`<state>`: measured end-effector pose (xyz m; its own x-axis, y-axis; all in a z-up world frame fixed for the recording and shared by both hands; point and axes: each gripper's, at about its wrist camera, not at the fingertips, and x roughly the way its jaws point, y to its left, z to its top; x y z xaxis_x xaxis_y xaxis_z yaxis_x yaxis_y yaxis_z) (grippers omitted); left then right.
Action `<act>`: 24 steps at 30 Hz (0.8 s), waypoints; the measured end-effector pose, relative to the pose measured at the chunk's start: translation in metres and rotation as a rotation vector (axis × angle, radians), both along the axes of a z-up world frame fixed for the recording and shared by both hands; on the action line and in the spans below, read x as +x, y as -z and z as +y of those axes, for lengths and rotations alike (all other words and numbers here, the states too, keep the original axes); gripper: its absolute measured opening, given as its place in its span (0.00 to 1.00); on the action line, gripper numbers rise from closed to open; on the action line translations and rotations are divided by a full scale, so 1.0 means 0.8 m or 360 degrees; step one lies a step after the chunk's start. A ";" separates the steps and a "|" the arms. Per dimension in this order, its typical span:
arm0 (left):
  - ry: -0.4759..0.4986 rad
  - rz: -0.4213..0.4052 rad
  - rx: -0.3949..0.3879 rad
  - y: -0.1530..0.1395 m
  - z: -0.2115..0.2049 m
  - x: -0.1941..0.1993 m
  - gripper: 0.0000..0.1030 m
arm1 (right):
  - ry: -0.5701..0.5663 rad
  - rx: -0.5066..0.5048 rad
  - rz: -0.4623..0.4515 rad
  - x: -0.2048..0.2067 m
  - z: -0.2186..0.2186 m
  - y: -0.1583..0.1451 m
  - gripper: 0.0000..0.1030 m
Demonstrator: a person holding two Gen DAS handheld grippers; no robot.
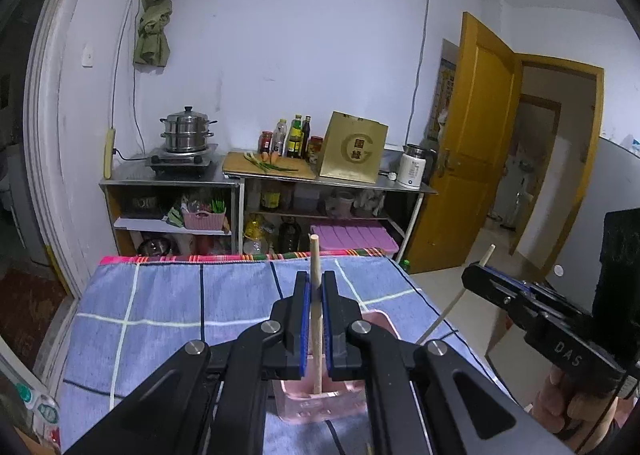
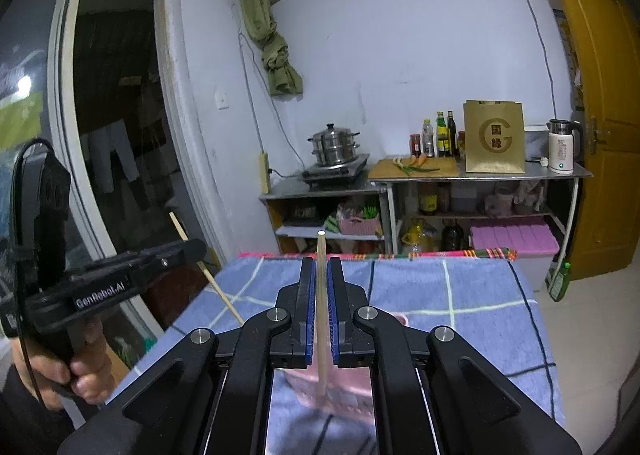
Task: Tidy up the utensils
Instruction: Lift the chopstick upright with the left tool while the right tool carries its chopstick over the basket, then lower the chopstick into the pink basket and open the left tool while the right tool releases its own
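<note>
The left gripper (image 1: 315, 283) pinches a pale round wooden chopstick (image 1: 316, 319), upright above a pink plastic basket (image 1: 384, 321) on the near part of the blue checked cloth (image 1: 168, 295). To its right, the right gripper (image 2: 321, 271) pinches a second thin wooden chopstick (image 2: 321, 295), also upright.

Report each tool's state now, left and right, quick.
Left tool: closed on a wooden chopstick, held upright above the pink container.
Right tool: closed on a second chopstick, also upright.
</note>
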<state>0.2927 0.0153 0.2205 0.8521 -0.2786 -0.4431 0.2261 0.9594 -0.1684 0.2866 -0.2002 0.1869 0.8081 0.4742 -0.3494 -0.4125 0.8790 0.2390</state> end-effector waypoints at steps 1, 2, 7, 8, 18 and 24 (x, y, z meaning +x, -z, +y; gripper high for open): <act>-0.0004 0.0004 -0.0001 0.002 0.001 0.006 0.05 | -0.0001 0.0004 -0.0001 0.004 0.002 0.001 0.05; -0.0008 0.0009 -0.0003 0.006 0.002 0.013 0.05 | -0.0004 0.0010 0.0000 0.012 0.006 0.002 0.05; -0.0005 0.0040 -0.0028 0.031 0.008 0.044 0.05 | -0.0013 0.0004 0.0022 0.036 0.020 0.020 0.05; -0.0007 0.0048 -0.0029 0.036 0.009 0.046 0.05 | -0.0018 0.0003 0.0038 0.042 0.023 0.026 0.05; 0.0012 0.0194 -0.0008 0.106 0.007 0.083 0.05 | -0.0055 -0.0042 0.0228 0.072 0.041 0.094 0.05; 0.0005 0.0221 -0.0001 0.123 0.007 0.085 0.05 | -0.0061 -0.0068 0.0292 0.077 0.042 0.107 0.06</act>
<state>0.3603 0.0207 0.1221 0.7817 -0.2815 -0.5566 0.2036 0.9586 -0.1989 0.3485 -0.1664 0.1011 0.7107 0.4853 -0.5094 -0.3991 0.8743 0.2762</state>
